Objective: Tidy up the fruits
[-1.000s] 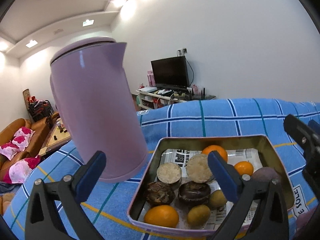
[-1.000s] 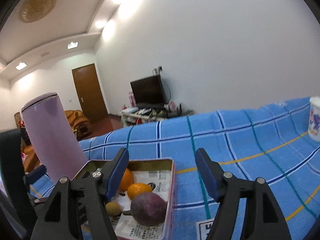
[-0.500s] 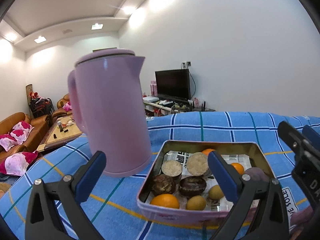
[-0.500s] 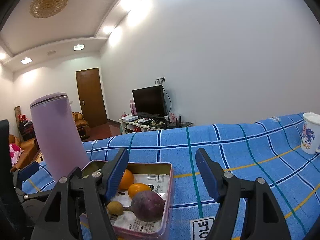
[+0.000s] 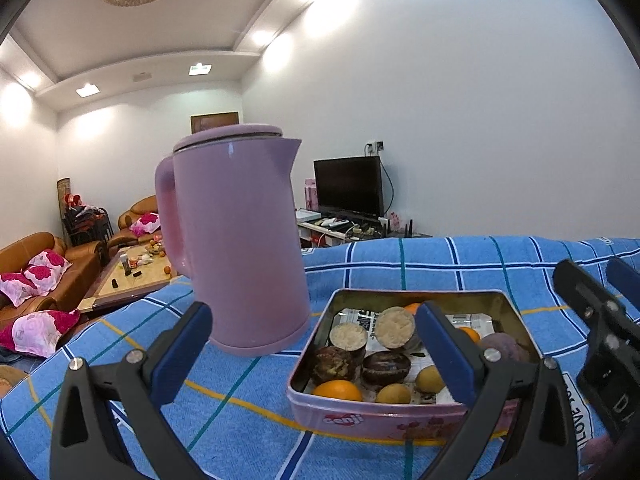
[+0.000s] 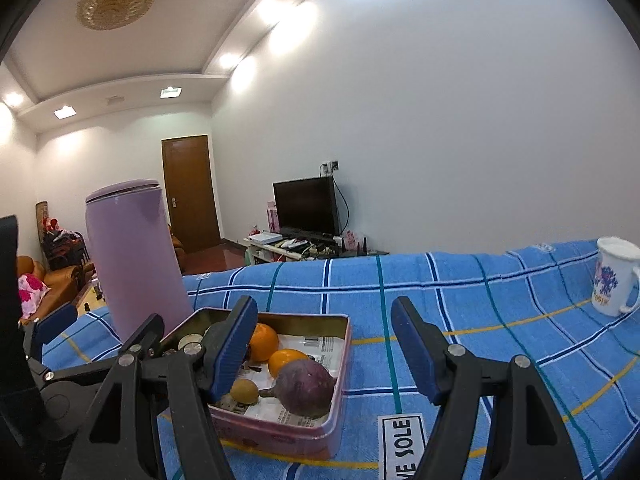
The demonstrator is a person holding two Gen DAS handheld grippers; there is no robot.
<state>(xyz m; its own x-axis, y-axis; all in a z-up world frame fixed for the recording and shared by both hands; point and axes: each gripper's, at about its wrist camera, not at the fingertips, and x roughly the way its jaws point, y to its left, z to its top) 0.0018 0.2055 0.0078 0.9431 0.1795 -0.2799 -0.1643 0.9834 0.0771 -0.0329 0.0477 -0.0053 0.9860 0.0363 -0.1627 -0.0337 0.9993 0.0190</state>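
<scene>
A pink tin (image 5: 384, 416) lined with newspaper lies on the blue checked cloth (image 5: 440, 264). It holds an orange (image 5: 337, 390), small yellow-brown fruits (image 5: 394, 394), two pale-fleshed halves (image 5: 394, 322), dark halves (image 5: 386, 364) and a purple fruit (image 5: 502, 346). My left gripper (image 5: 314, 354) is open, short of the tin's near left corner and apart from it. My right gripper (image 6: 324, 350) is open and empty above the tin's (image 6: 280, 436) right rim, near the purple fruit (image 6: 308, 386) and two oranges (image 6: 262, 342).
A lilac kettle (image 5: 240, 240) stands upright just left of the tin, also in the right wrist view as the kettle (image 6: 136, 256). A white mug (image 6: 614, 280) stands at the cloth's far right. Sofas and a low table lie beyond the left edge.
Both cameras have swung level and drawn back slightly; the kettle now looks upright and sits nearer centre in the left wrist view. The mug has come into the right wrist view. Both jaws stay open.
</scene>
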